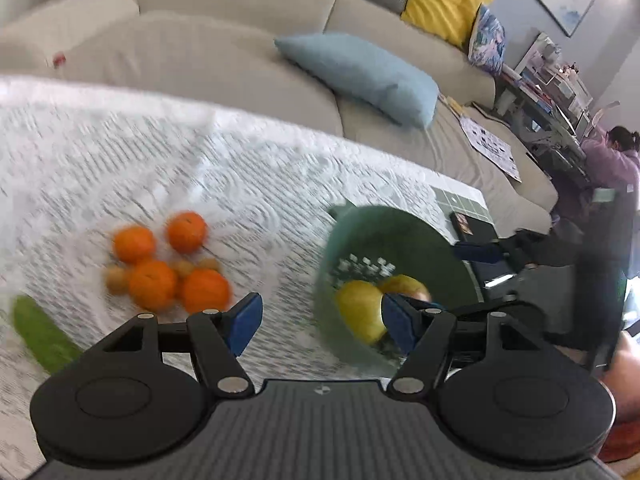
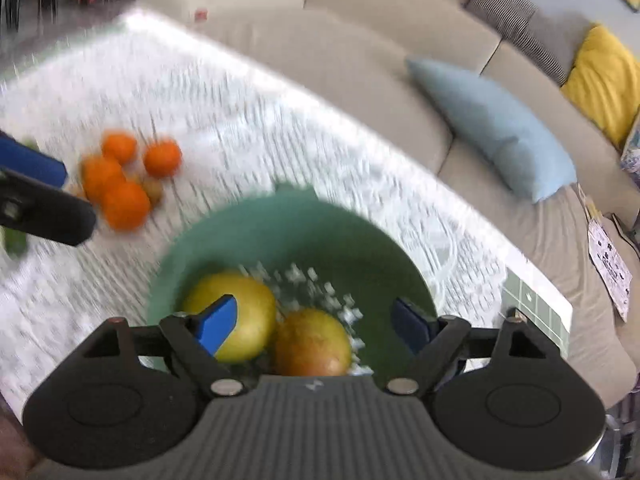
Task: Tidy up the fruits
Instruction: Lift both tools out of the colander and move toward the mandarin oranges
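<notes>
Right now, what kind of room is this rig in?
Most likely a home living room: a long beige fabric sofa with a pale blue cushion and a yellow cushion, behind a table under a white textured cloth.

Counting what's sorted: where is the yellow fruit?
In both wrist views, the yellow fruit lies inside the green bowl, left of a reddish-yellow fruit.

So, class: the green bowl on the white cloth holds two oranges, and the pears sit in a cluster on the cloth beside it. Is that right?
Not quite: the fruits are swapped. The green bowl on the white cloth holds two yellowish pears, and it is the oranges that sit in a cluster on the cloth beside it. The right wrist view shows this most clearly.
</notes>
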Tool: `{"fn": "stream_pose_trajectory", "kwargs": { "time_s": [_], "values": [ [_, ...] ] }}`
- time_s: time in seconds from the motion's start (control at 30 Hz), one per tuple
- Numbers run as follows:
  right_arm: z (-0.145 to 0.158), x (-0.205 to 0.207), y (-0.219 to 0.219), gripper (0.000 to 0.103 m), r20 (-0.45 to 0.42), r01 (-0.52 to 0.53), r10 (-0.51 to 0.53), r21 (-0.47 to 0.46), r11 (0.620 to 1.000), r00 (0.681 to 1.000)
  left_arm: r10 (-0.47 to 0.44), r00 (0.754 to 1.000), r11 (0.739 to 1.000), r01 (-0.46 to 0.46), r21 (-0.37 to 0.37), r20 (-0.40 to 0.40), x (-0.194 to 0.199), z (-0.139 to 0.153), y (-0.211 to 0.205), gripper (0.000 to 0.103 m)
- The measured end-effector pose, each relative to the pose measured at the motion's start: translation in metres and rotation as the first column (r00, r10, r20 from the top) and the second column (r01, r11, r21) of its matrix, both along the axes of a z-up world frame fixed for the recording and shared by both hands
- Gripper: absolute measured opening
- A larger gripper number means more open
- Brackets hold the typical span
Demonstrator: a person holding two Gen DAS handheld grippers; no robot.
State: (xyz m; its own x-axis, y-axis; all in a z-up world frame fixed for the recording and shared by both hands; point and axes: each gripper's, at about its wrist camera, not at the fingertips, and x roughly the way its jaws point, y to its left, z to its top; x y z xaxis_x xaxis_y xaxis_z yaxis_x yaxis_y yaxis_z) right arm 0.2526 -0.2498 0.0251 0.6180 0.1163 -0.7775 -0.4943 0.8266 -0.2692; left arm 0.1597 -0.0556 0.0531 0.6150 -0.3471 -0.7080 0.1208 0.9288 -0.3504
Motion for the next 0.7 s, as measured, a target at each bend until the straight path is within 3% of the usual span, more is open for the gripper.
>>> {"fn": "stream_pose_trajectory", "kwargs": {
  "time_s": [0.37, 0.57, 0.7],
  "values": [
    [0.009, -0.052, 0.050, 0.082, 0.103, -0.004, -0.026, 0.283, 0.959, 0.994, 0.044, 0.990, 0.992, -0.059, 0.111, 0.133, -0.033, -0.002, 0.053, 0.080],
    [-0.005, -0.070, 0.072, 0.082, 0.140, -0.002, -0.064, 0.426, 0.905, 0.988, 0.064, 0.981, 0.992, -0.082, 0.091, 0.184, -0.044, -0.008, 0.087, 0.080],
    [-0.020, -0.081, 0.085, 0.082, 0.182, 0.001, -0.090, 0.441, 0.898, 0.979, 0.076, 0.974, 0.994, -0.092, 0.062, 0.213, -0.048, -0.018, 0.108, 0.079]
  ]
}}
